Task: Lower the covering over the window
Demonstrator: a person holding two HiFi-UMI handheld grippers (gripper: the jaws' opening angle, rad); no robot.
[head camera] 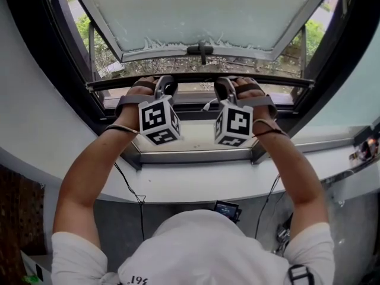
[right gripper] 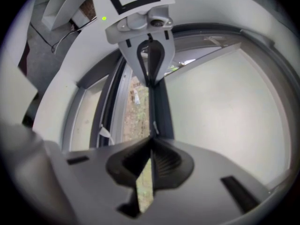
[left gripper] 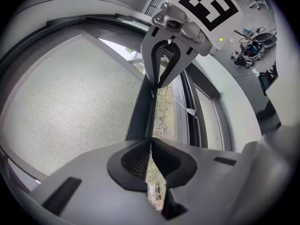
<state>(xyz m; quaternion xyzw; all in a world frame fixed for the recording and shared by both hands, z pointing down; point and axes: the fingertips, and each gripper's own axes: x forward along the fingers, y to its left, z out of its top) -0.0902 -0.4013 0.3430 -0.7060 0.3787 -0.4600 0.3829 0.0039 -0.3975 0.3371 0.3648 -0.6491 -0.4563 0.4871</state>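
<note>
- The mesh screen (left gripper: 70, 102) ends in a dark bottom bar (head camera: 279, 81), which runs across the window opening above the sill (head camera: 196, 157) without touching it.
- The left gripper (head camera: 165, 86), over the sill's middle, is clenched on the bar's thin edge.
- The right gripper (head camera: 225, 88), just beside it above the sill, is clamped on the same edge.
- A glass sash (head camera: 208, 10) tilts outward beyond the sill.

The left claw (head camera: 167, 86) and right claw (head camera: 224, 88) sit side by side on the screen bar (head camera: 279, 80).
</note>
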